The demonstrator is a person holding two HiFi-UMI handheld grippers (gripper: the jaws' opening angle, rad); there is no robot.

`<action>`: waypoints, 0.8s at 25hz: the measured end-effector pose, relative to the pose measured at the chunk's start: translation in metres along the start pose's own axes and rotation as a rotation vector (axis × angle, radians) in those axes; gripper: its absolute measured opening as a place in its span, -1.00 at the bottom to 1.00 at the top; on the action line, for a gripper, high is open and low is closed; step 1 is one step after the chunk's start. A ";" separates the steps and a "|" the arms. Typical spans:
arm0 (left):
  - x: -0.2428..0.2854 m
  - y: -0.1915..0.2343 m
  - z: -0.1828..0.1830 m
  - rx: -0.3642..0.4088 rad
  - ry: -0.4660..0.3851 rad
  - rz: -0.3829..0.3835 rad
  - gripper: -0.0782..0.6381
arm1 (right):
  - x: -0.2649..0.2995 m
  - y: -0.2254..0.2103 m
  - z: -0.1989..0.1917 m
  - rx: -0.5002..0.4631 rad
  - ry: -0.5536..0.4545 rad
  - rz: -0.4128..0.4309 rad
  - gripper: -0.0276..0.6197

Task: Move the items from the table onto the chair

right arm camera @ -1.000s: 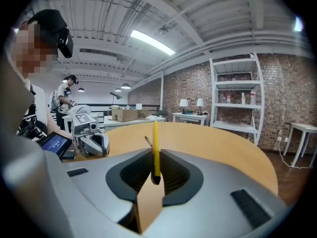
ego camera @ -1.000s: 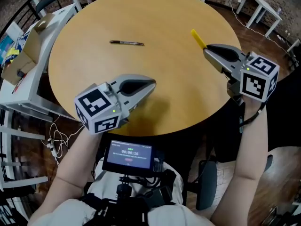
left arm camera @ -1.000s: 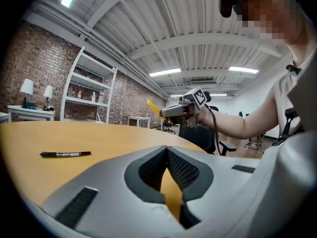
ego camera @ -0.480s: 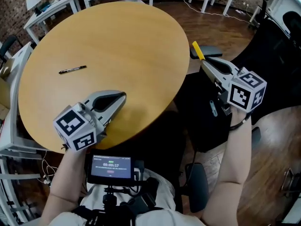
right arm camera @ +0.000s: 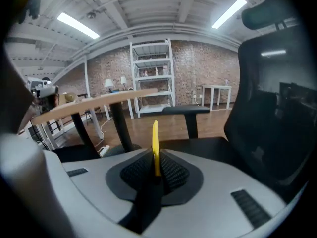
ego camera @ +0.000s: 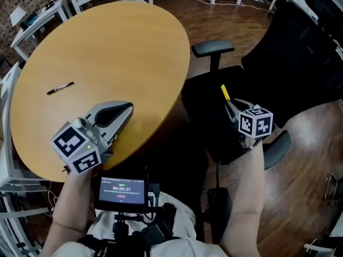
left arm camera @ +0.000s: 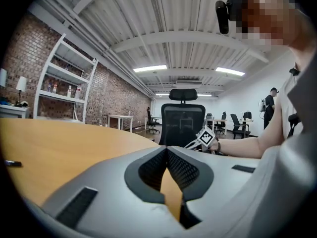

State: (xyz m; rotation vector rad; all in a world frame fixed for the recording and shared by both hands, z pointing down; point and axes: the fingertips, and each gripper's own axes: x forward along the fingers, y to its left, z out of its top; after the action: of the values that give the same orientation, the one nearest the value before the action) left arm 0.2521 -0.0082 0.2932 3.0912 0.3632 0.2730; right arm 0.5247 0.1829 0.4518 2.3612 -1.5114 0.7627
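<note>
The right gripper (ego camera: 230, 105) pinches a thin yellow stick (ego camera: 225, 93) by its near end; likely light, stiff, slippery. Chair seat (ego camera: 206, 108) lies below. Left gripper (ego camera: 128, 108) is closed, empty.

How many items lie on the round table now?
1: a black pen near the table's left edge. The left gripper covers a patch of tabletop, so something small could be hidden.
</note>
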 end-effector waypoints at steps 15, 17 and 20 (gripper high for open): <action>0.006 0.003 0.001 0.002 0.008 -0.011 -0.76 | 0.069 -0.068 -0.170 -0.071 0.371 -0.245 -0.73; 0.006 0.002 0.001 0.003 0.009 -0.012 -0.76 | 0.071 -0.072 -0.174 -0.077 0.386 -0.257 -0.73; 0.006 0.002 0.002 0.003 0.007 -0.014 -0.76 | 0.074 -0.076 -0.178 -0.076 0.396 -0.266 -0.72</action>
State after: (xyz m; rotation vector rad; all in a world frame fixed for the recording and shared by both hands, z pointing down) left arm 0.2583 -0.0085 0.2925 3.0906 0.3851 0.2840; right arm 0.5637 0.2405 0.6470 2.1344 -1.0239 1.0088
